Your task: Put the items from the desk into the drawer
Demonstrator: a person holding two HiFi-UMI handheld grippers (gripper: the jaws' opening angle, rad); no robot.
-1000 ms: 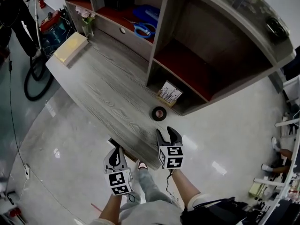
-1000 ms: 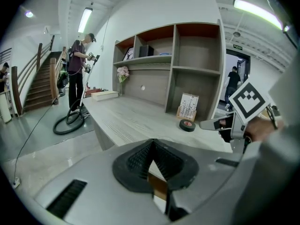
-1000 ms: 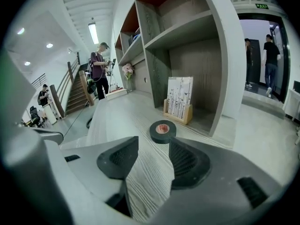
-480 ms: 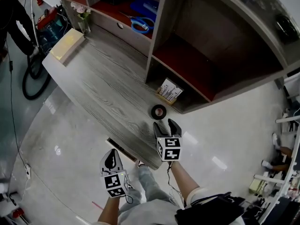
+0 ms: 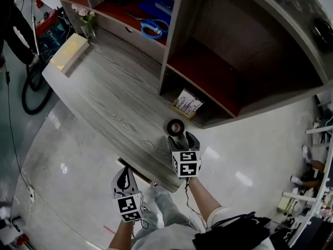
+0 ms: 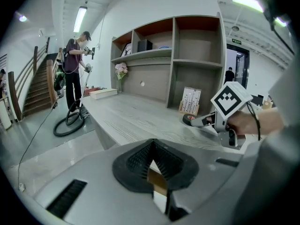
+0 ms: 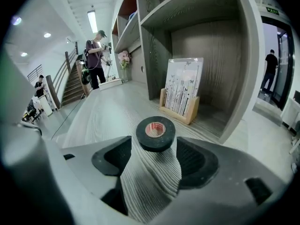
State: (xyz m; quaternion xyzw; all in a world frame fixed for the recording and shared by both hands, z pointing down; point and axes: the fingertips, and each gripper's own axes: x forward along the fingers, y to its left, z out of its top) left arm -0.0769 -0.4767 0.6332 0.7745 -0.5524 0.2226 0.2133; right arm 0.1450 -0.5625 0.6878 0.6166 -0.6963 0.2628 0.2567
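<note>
The grey wood desk (image 5: 104,87) runs from the upper left of the head view down to the centre, with the shelf unit (image 5: 174,30) along its far side. Under the desk's near edge, lower centre, a dark slot (image 5: 134,170) shows. We take it for the drawer, a little open. Beside it the left gripper (image 5: 124,172) hangs with its jaws clenched on nothing we can make out; we judge that it waits there to handle the drawer. The right gripper (image 5: 183,138) points down at the black tape roll (image 5: 176,127), which lies flat on the desk at the centre of the frame, just in front of a wooden card stand (image 5: 187,104). Its jaws are released and have just been spreading, wide enough to straddle the roll, which sits at their mouth, untouched. Against the earlier frame the right gripper has closed in — the strip of desk between it and the roll is gone — while the left has hardly shifted.
</note>
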